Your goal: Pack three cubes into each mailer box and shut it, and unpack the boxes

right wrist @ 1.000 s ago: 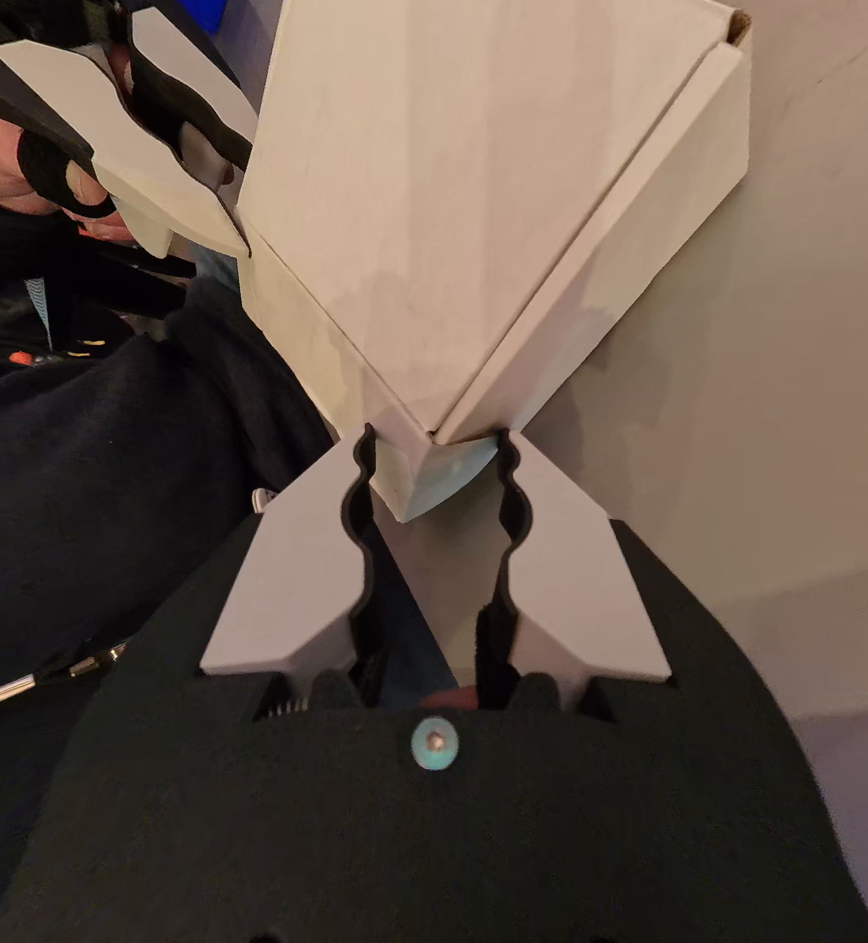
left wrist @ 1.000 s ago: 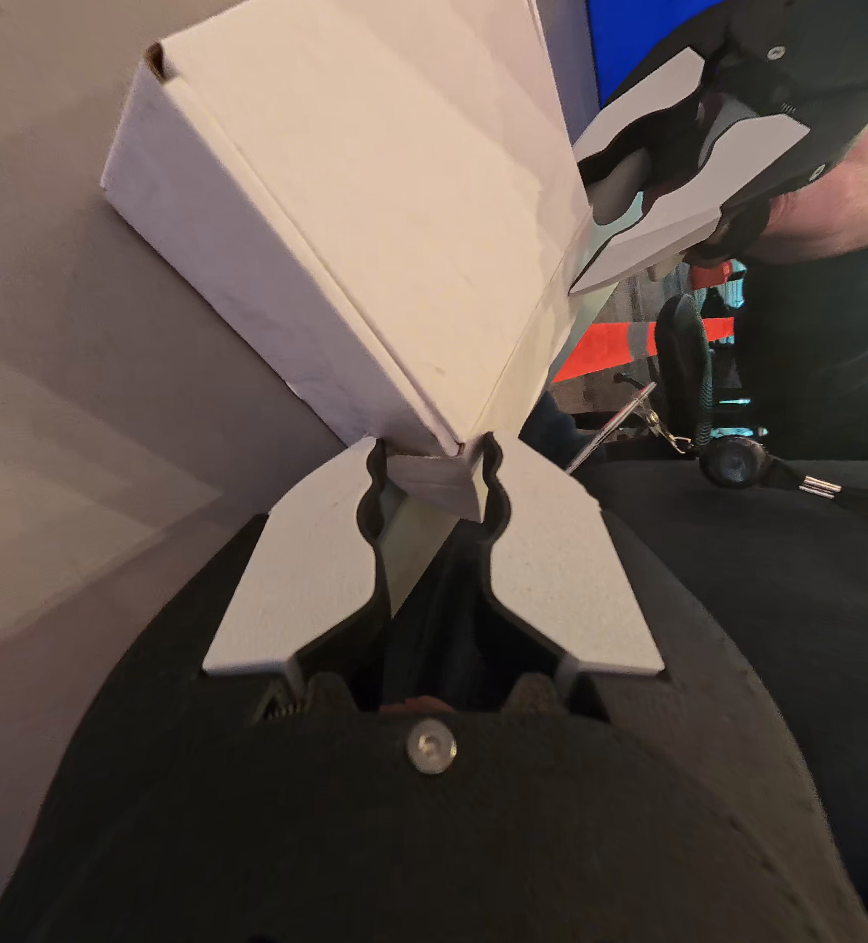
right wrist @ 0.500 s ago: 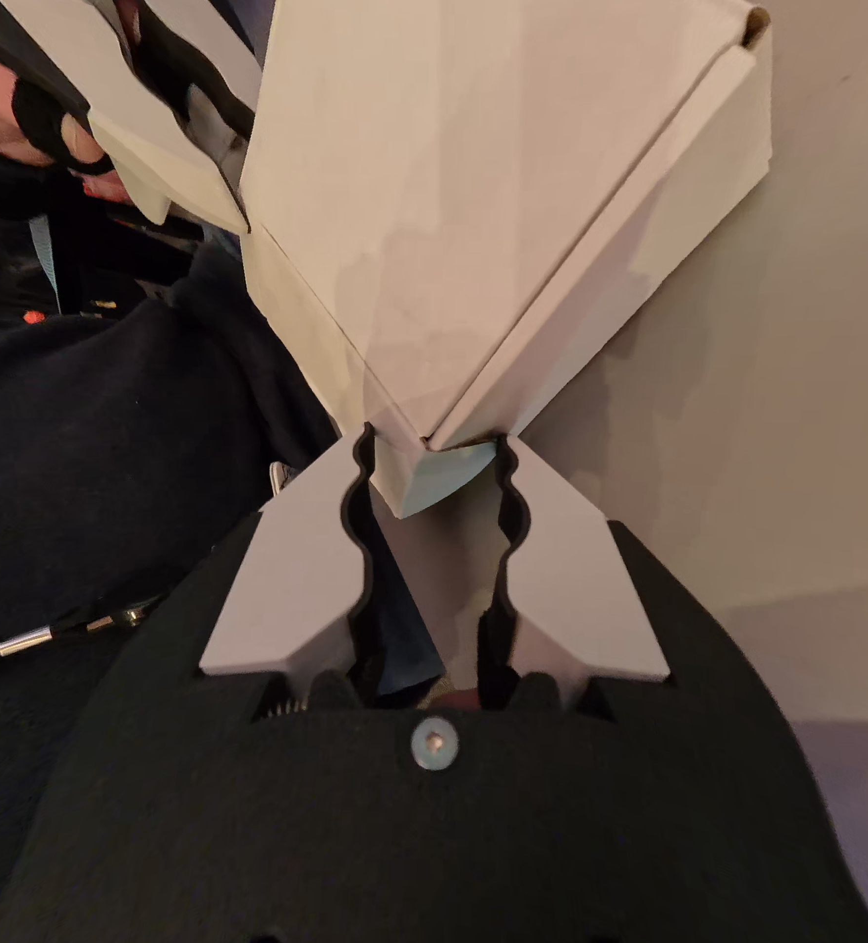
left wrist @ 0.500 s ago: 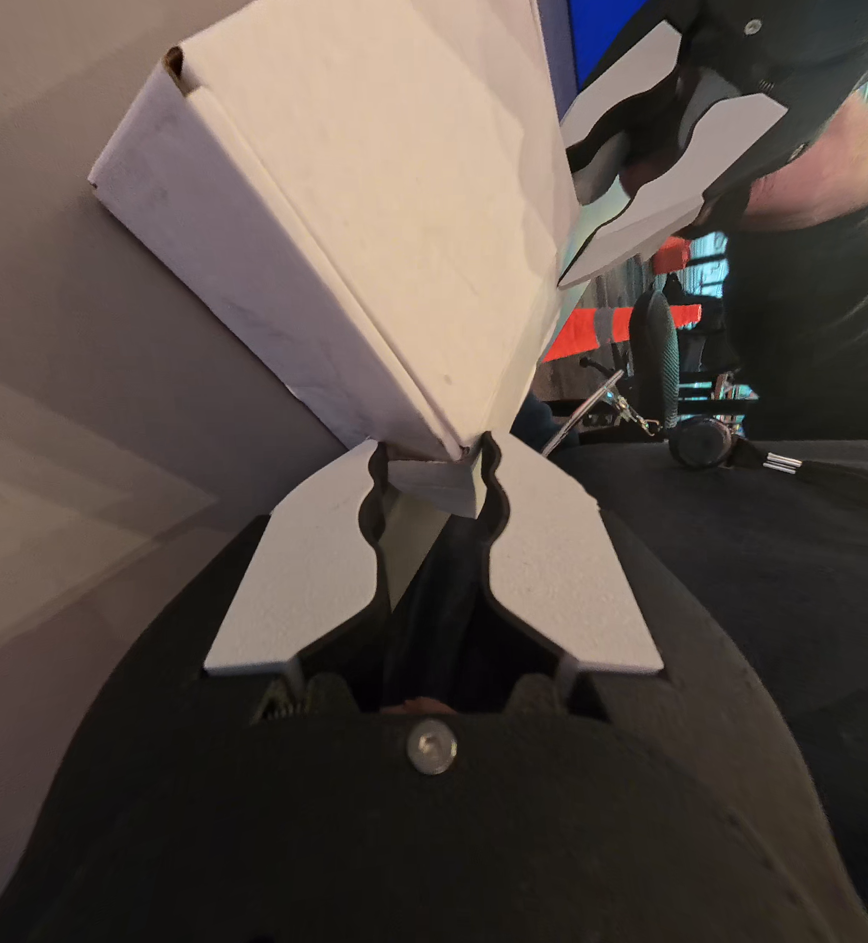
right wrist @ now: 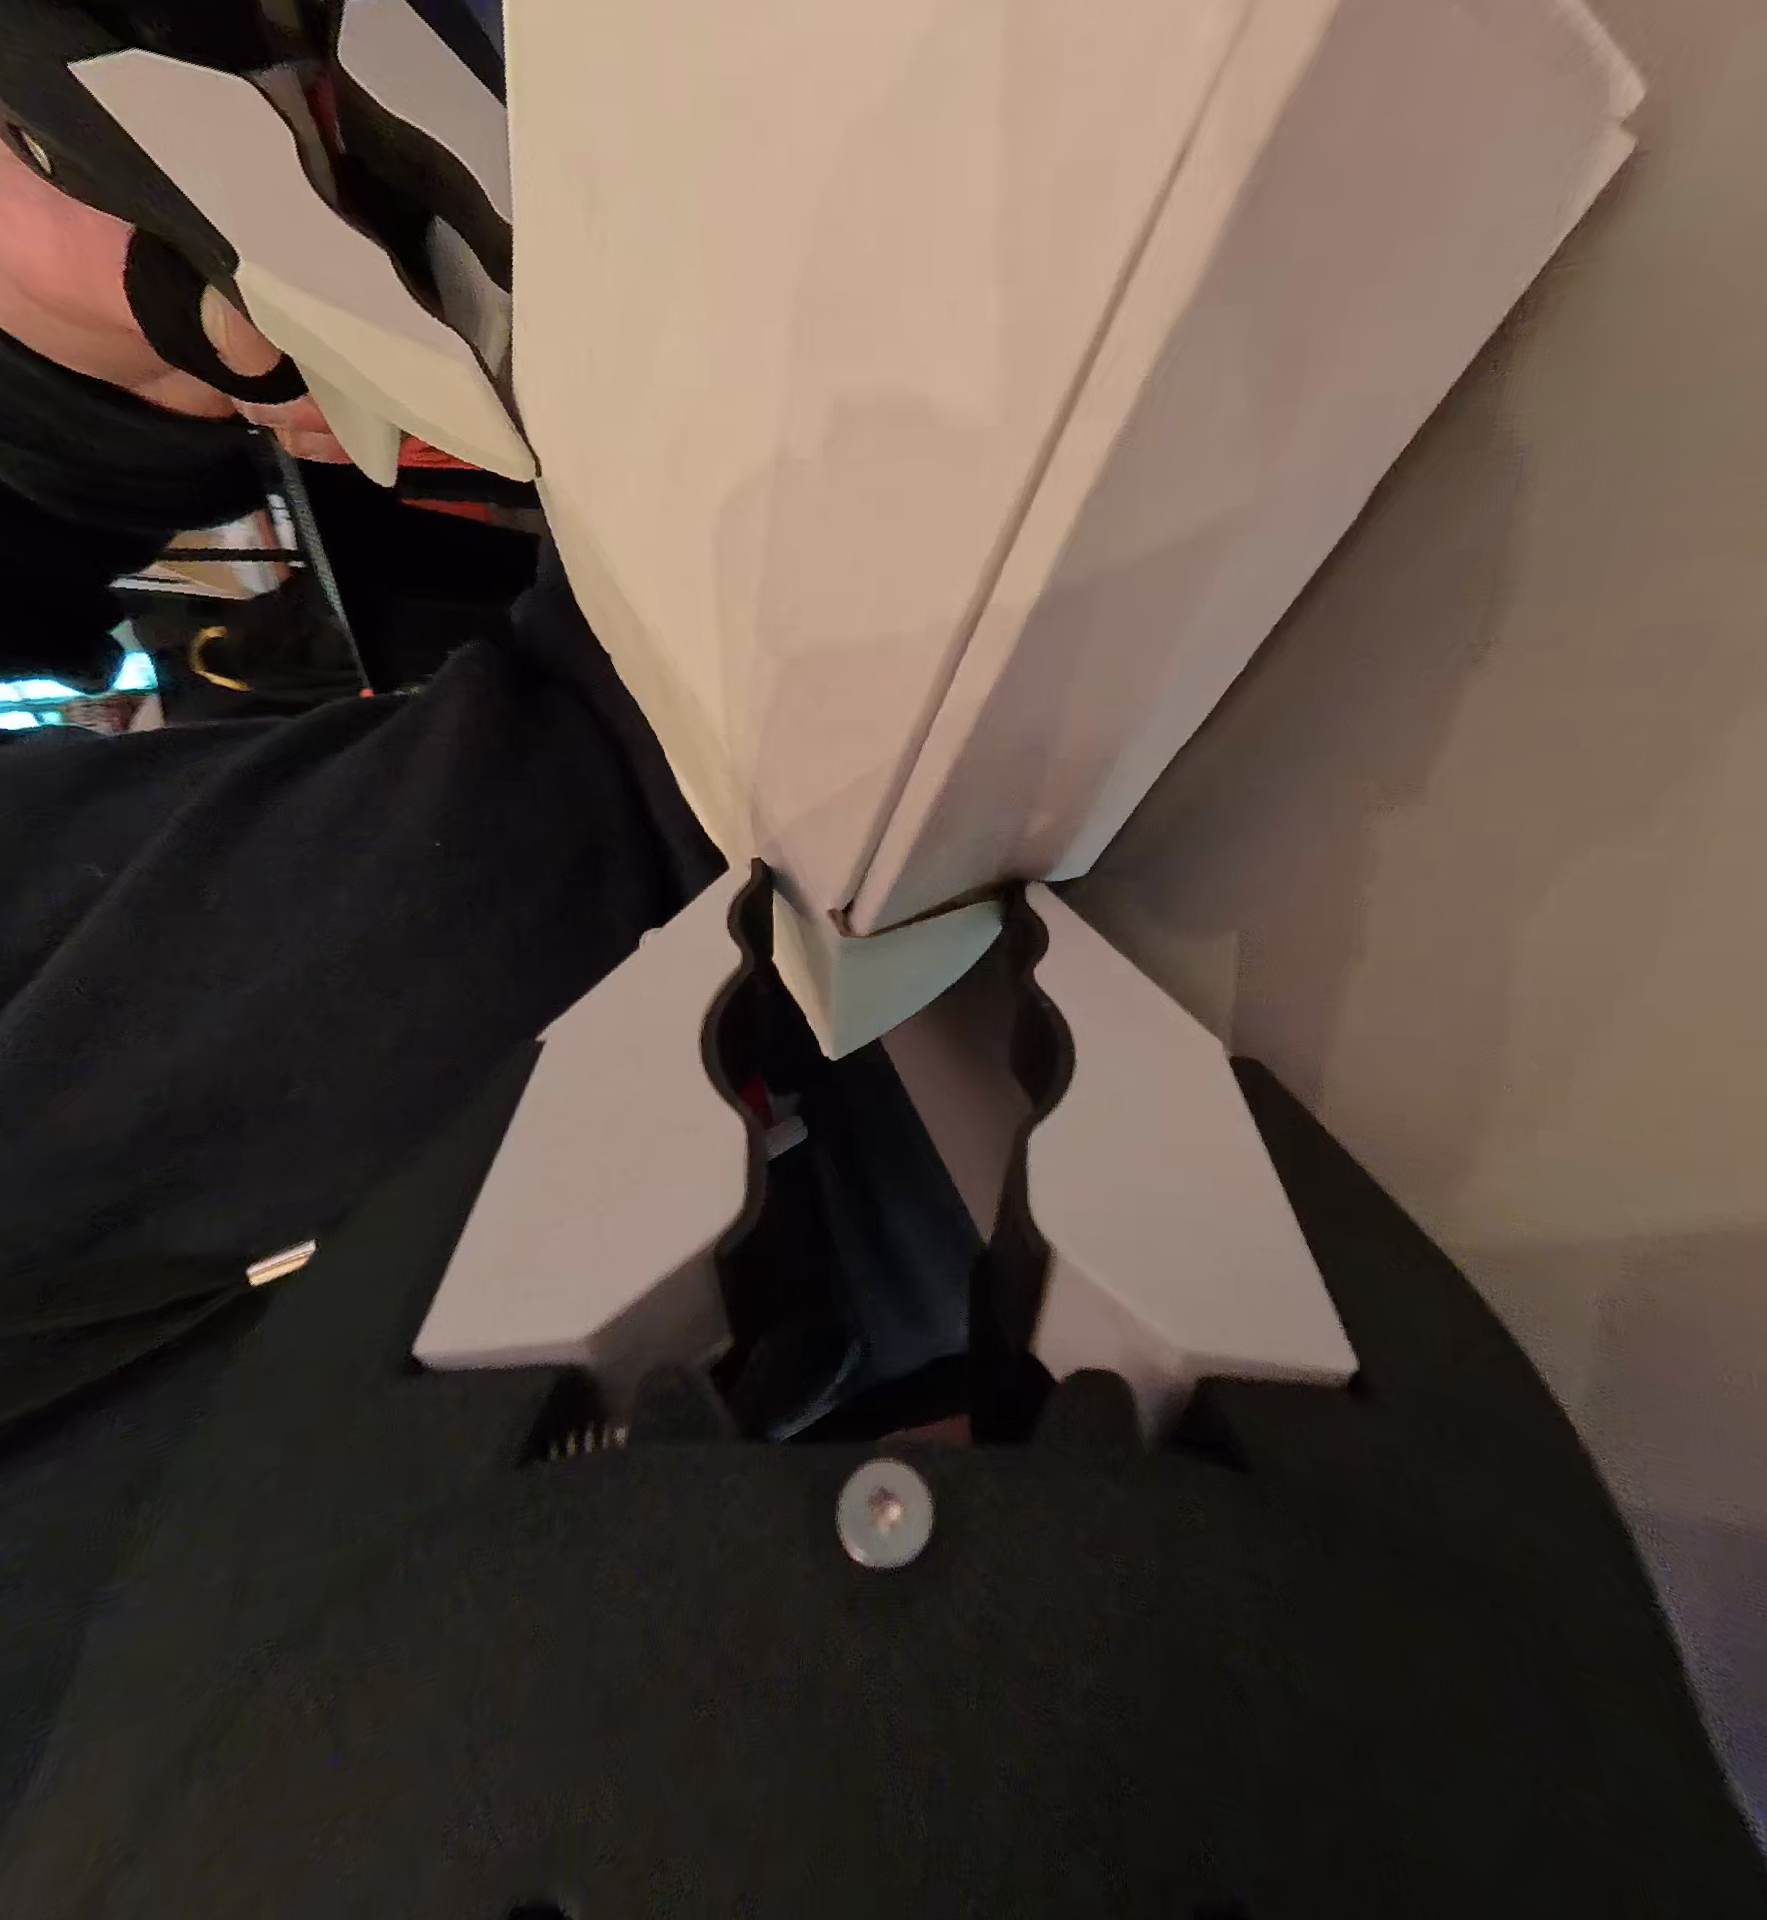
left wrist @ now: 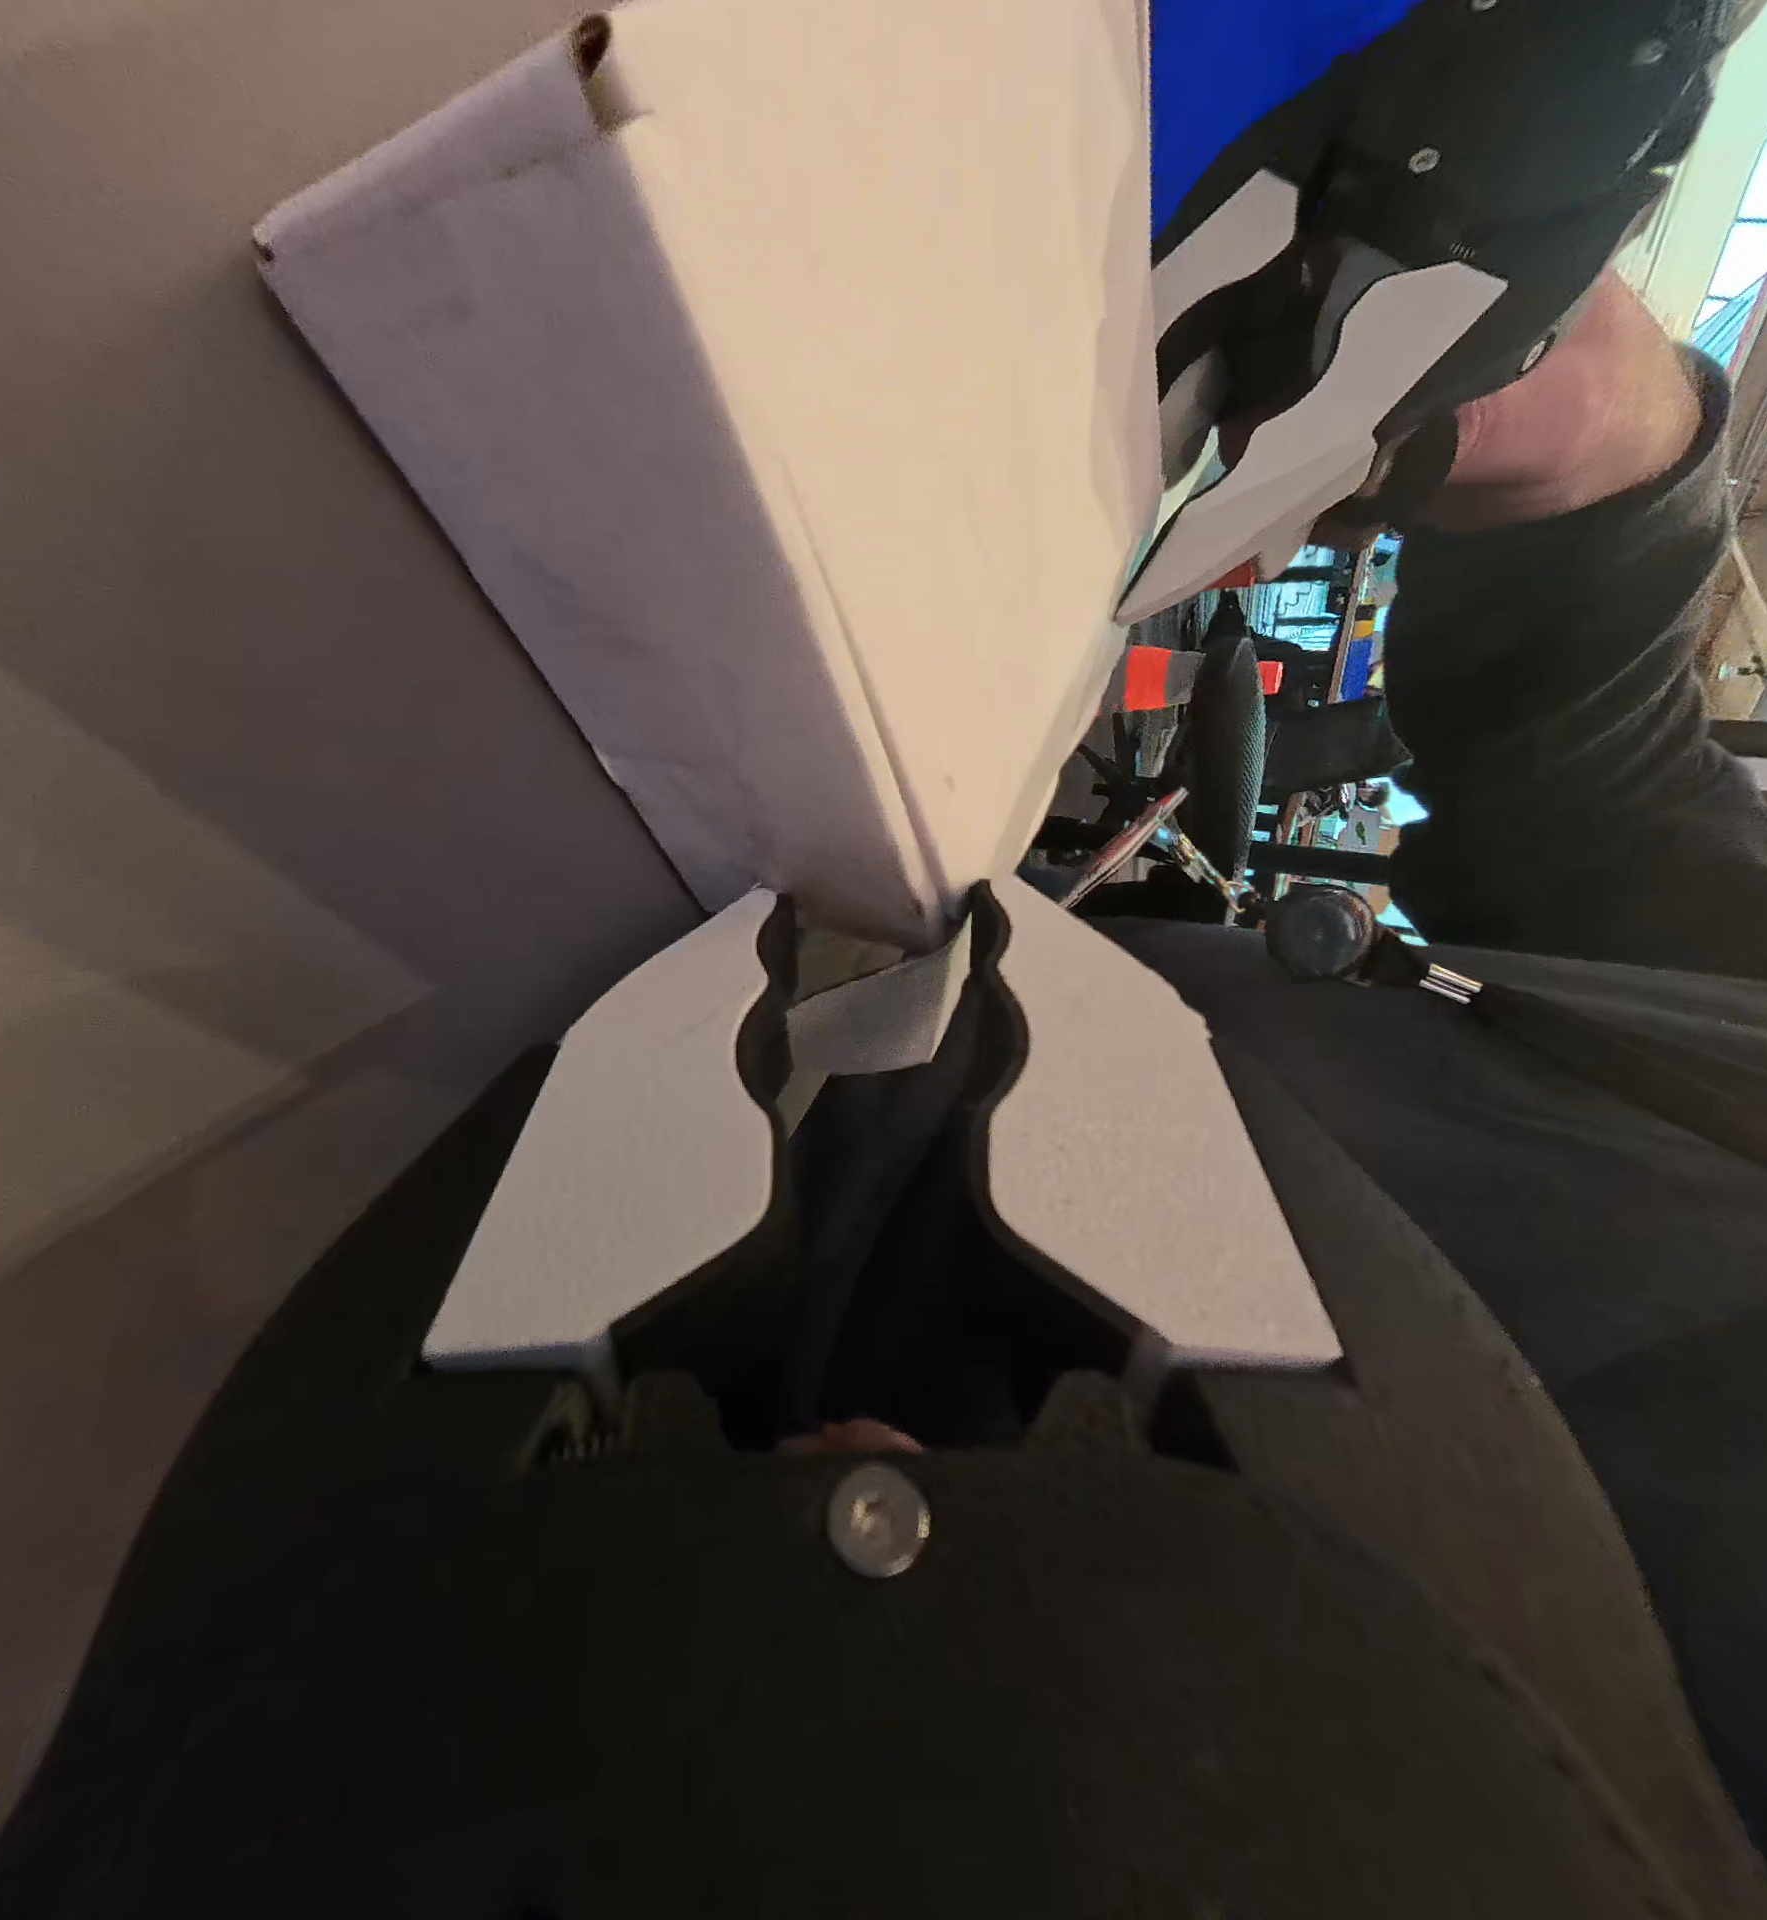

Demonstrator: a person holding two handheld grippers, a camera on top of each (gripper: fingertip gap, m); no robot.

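Note:
A white cardboard mailer box (left wrist: 837, 436), lid shut, is tipped up on one long side on the grey table (left wrist: 131, 748). My left gripper (left wrist: 874, 935) is shut on one near corner of the box. My right gripper (right wrist: 884, 904) is shut on the other near corner of the same box (right wrist: 858, 416). Each gripper also shows in the other's view: the right one in the left wrist view (left wrist: 1274, 416), the left one in the right wrist view (right wrist: 370, 239). No cubes are in view; the inside of the box is hidden.
The person's hand (left wrist: 1575, 436) and dark sleeve hold the right gripper. Dark clothing (right wrist: 235, 935) fills the space just off the table's edge. A blue panel (left wrist: 1222, 83) and room clutter (left wrist: 1274, 727) lie behind. The table (right wrist: 1533, 831) shows beside the box.
The box has been tipped up steeper over the last second, its top face turning towards the person. Both grippers have kept hold of their corners and moved with it.

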